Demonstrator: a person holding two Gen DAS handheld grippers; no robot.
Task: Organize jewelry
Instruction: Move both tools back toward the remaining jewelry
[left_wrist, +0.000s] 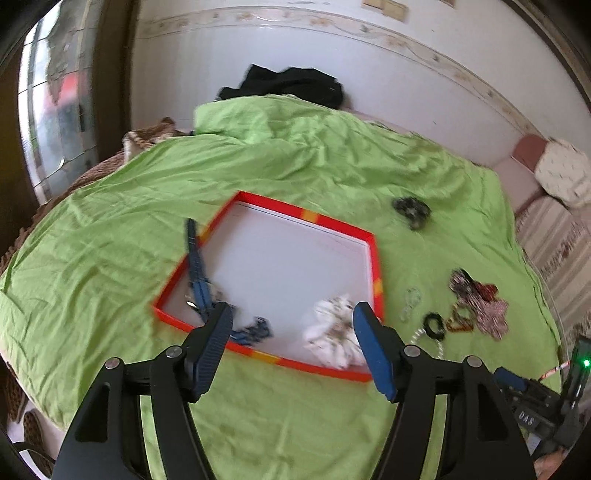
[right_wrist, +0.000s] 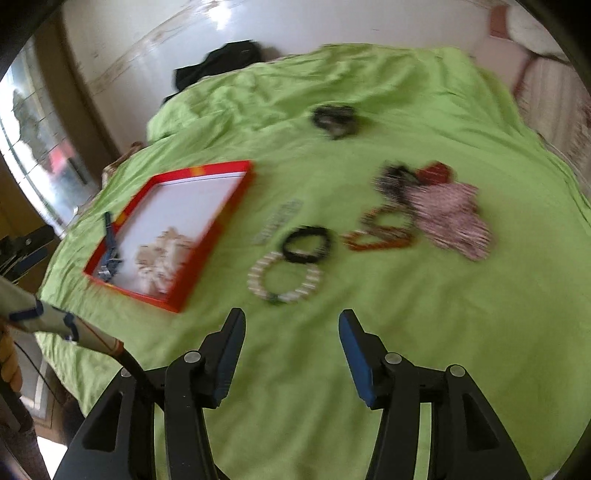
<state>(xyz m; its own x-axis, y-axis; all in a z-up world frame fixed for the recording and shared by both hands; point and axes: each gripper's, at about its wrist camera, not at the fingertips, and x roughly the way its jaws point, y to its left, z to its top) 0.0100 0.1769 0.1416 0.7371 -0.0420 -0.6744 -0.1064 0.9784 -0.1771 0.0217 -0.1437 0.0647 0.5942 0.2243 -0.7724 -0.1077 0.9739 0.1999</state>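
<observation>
A red-rimmed white tray (left_wrist: 376, 258) (right_wrist: 225, 206) lies on the green sheet. In it are a blue-strapped watch (left_wrist: 197, 273) (right_wrist: 109, 247) and a white scrunchie (left_wrist: 332, 332) (right_wrist: 162, 258). My left gripper (left_wrist: 291, 314) is open and empty above the tray's near edge. My right gripper (right_wrist: 291, 321) is open and empty, just short of a white bead bracelet (right_wrist: 284, 277). Behind it lie a black hair tie (right_wrist: 306, 243), an amber bracelet (right_wrist: 380, 232), a pink scrunchie (right_wrist: 454, 218), a red piece (right_wrist: 436, 171) and a dark scrunchie (right_wrist: 336, 118).
The green sheet (left_wrist: 258, 158) covers a bed against a white wall. Black clothing (left_wrist: 288, 85) lies at the far edge. A clear clip (left_wrist: 410, 302) lies right of the tray. Pillows (left_wrist: 561, 173) are at the far right. A window is at the left.
</observation>
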